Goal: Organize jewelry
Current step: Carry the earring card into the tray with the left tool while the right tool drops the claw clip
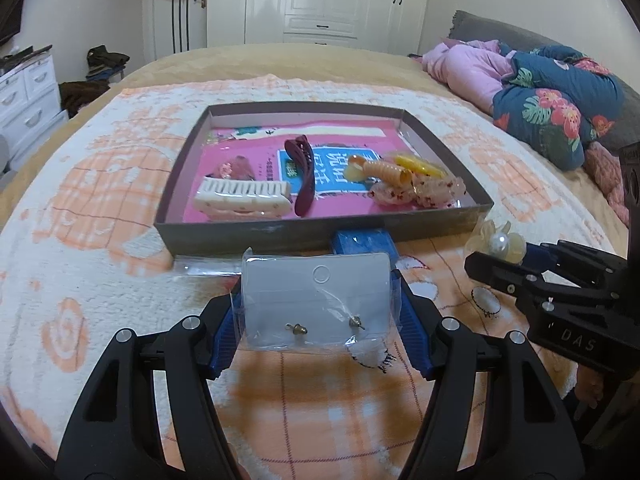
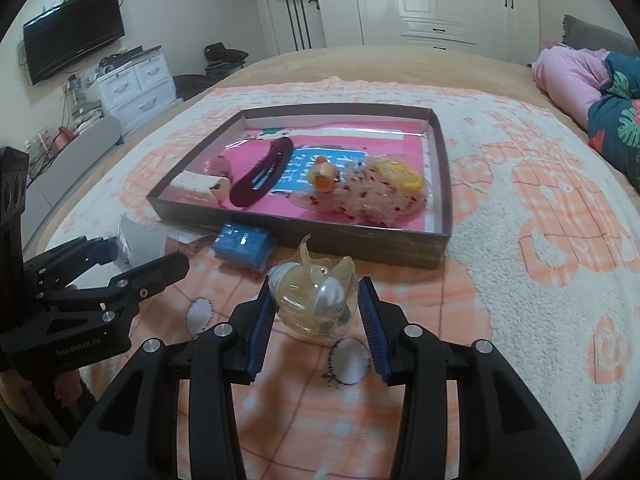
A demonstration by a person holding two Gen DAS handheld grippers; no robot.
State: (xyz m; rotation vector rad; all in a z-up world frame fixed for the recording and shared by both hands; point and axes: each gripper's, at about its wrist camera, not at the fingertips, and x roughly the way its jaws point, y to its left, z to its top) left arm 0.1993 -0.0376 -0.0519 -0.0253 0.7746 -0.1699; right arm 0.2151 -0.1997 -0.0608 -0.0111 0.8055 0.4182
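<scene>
My left gripper (image 1: 316, 300) is shut on a clear plastic packet with an earring card (image 1: 316, 300) and holds it above the blanket, just in front of the box. My right gripper (image 2: 316, 300) is shut on a translucent yellow pearl hair clip (image 2: 312, 300), also seen in the left wrist view (image 1: 496, 242). The shallow brown box (image 1: 320, 236) holds a cream comb clip (image 1: 244, 198), a maroon hair clip (image 1: 302, 174), an orange ridged clip (image 1: 390, 170) and speckled clear clips (image 1: 416, 194). A small blue box (image 1: 364, 242) lies against the box's front wall.
Everything rests on a white and orange blanket (image 1: 100, 200) on a bed. Pink and floral bedding (image 1: 540, 92) is piled at the right. A white dresser (image 2: 136, 80) and a wall TV (image 2: 72, 36) stand off the left side.
</scene>
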